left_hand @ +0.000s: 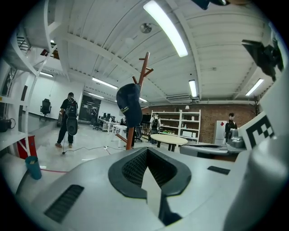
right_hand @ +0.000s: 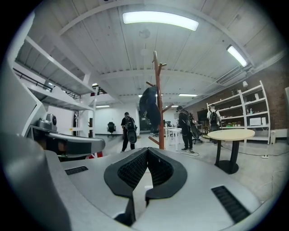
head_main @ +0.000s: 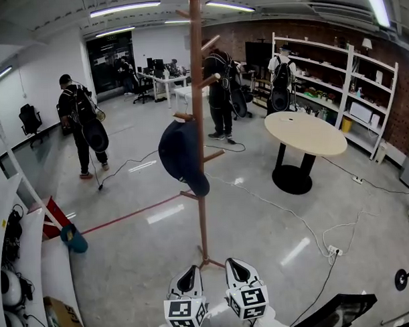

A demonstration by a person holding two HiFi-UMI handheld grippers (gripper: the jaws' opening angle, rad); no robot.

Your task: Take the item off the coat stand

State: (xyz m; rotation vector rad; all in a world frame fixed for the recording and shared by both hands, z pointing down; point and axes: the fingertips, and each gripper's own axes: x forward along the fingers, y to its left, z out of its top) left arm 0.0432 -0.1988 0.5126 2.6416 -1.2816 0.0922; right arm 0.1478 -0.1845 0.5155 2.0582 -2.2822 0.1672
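**Clerk:** Head view, first entry?

**Keeper:** Cap [head_main: 181, 152], dark blue. It hangs on a side peg of the wooden coat stand [head_main: 197, 79], left of the pole at about mid-height, with the brim lowest. The left hand-held gripper [head_main: 189, 271] and right hand-held gripper [head_main: 237, 265] sit low in frame near the stand's foot, well apart from the cap.

**Clerk:** Left gripper view?

**Keeper:** Left hand-held gripper [left_hand: 146, 151]: jaws pressed together, nothing between them. The cap [left_hand: 128, 104] is ahead and above, against the coat stand [left_hand: 142, 74].

**Clerk:** Right gripper view?

**Keeper:** Right hand-held gripper [right_hand: 147, 151]: jaws likewise closed and empty. The cap [right_hand: 150, 107] hangs left of the pole of the coat stand [right_hand: 156, 72], ahead and above.

**Clerk:** Handling notes?

**Keeper:** Judged light. The crown looks like soft cloth, likely to crumple under the pads. The brim looks stiffer and gives the surer hold. The jaws must spread first. Pinch the brim edge or the crown's lower rim, then lift up and outward to clear the peg. A straight pull may snag the cap or rock the stand.
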